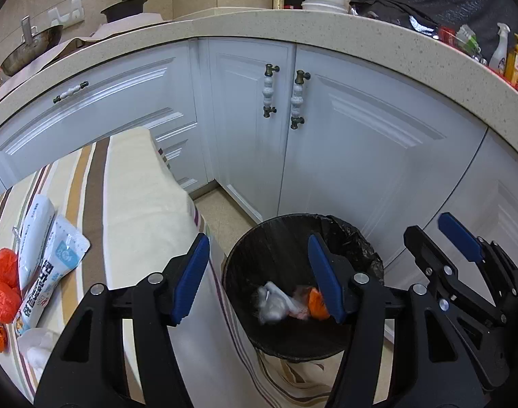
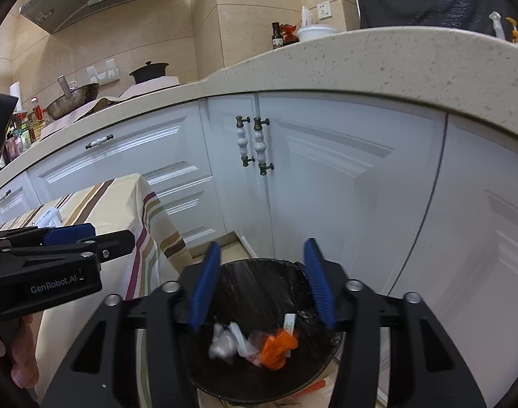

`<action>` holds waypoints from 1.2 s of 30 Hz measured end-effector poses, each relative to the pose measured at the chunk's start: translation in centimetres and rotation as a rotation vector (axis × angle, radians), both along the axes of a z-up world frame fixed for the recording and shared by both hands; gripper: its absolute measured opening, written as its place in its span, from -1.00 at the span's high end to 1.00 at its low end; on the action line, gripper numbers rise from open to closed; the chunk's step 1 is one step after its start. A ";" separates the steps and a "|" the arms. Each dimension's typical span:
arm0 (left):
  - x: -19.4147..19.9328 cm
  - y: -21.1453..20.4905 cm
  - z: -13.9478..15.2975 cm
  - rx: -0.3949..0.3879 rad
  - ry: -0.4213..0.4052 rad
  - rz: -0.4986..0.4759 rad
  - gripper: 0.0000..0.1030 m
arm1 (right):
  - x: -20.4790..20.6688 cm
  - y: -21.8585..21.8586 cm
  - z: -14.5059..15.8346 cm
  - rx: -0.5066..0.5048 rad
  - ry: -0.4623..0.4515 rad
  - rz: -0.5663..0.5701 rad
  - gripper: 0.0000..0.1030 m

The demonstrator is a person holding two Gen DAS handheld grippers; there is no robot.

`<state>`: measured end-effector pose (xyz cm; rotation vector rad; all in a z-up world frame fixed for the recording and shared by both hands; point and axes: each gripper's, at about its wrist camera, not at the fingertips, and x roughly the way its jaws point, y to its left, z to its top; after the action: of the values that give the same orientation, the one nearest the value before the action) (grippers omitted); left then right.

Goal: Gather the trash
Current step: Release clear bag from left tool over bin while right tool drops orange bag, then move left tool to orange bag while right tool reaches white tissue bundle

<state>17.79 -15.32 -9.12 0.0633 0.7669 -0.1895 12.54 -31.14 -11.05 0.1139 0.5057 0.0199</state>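
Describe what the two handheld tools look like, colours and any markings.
Both are black plastic frames with silver rivets and ribbed blue pads. The left tool carries white "GenRobot.AI" lettering on its side, visible in the right wrist view. The right tool shows no marking.

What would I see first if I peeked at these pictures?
Two open blue-padded claws, the left claw and right claw, hang over a black trash bin on the floor by white cabinets. Crumpled white and orange trash is inside it. More orange wrappers lie on the striped tablecloth left of it.
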 end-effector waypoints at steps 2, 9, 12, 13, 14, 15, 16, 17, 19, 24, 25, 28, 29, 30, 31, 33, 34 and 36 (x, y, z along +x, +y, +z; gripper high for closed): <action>-0.6 0.7 0.5 -0.005 -0.010 0.001 -0.15 | -0.5 0.3 0.5 -0.001 -0.008 -0.002 -0.15; -4.3 5.3 2.5 -0.019 -0.066 0.034 -0.22 | -2.5 3.2 3.0 0.017 -0.046 0.042 -0.36; -6.6 8.7 3.3 -0.012 -0.094 0.079 -0.26 | -3.4 5.5 3.8 0.034 -0.054 0.087 -0.40; -7.2 9.7 3.4 -0.012 -0.097 0.093 -0.26 | -3.6 6.5 4.0 0.038 -0.054 0.107 -0.41; -7.9 10.9 3.6 -0.013 -0.099 0.110 -0.26 | -3.8 7.5 4.2 0.041 -0.053 0.124 -0.41; -8.5 12.2 3.8 -0.012 -0.099 0.131 -0.26 | -4.0 8.2 4.3 0.045 -0.052 0.139 -0.41; -9.1 13.2 3.9 -0.012 -0.100 0.146 -0.26 | -4.2 9.1 4.4 0.050 -0.051 0.159 -0.42; -9.7 14.5 3.9 -0.010 -0.102 0.168 -0.26 | -4.3 10.0 4.5 0.053 -0.048 0.177 -0.42; -10.7 16.5 4.1 -0.002 -0.107 0.207 -0.27 | -4.5 12.0 4.7 0.052 -0.043 0.216 -0.42; -12.6 21.8 3.9 0.026 -0.108 0.317 -0.28 | -4.9 16.3 4.7 0.040 -0.027 0.297 -0.42; -12.9 22.6 3.7 0.028 -0.105 0.333 -0.28 | -4.9 17.1 4.6 0.036 -0.022 0.308 -0.42; -13.4 25.1 3.2 0.018 -0.088 0.382 -0.28 | -4.8 19.3 4.2 0.023 0.005 0.345 -0.42; -13.5 25.7 3.1 0.015 -0.085 0.395 -0.28 | -4.6 20.1 4.0 0.015 0.020 0.358 -0.42; -13.6 26.4 2.9 0.014 -0.081 0.408 -0.28 | -4.6 20.7 3.9 0.009 0.032 0.368 -0.42; -13.7 27.0 2.7 0.012 -0.078 0.416 -0.28 | -4.4 21.5 3.6 -0.001 0.050 0.380 -0.42; -13.8 28.0 2.3 0.008 -0.069 0.430 -0.28 | -4.2 22.6 3.2 -0.016 0.078 0.398 -0.42; -13.9 28.6 2.1 0.005 -0.064 0.437 -0.28 | -4.1 23.1 2.9 -0.024 0.092 0.405 -0.42; -14.0 29.3 1.8 0.001 -0.056 0.447 -0.28 | -3.7 24.1 2.4 -0.044 0.129 0.419 -0.42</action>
<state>3.82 14.02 -7.29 -0.1018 0.7068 0.2367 8.80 -7.00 -8.66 -0.0359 0.6511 0.4125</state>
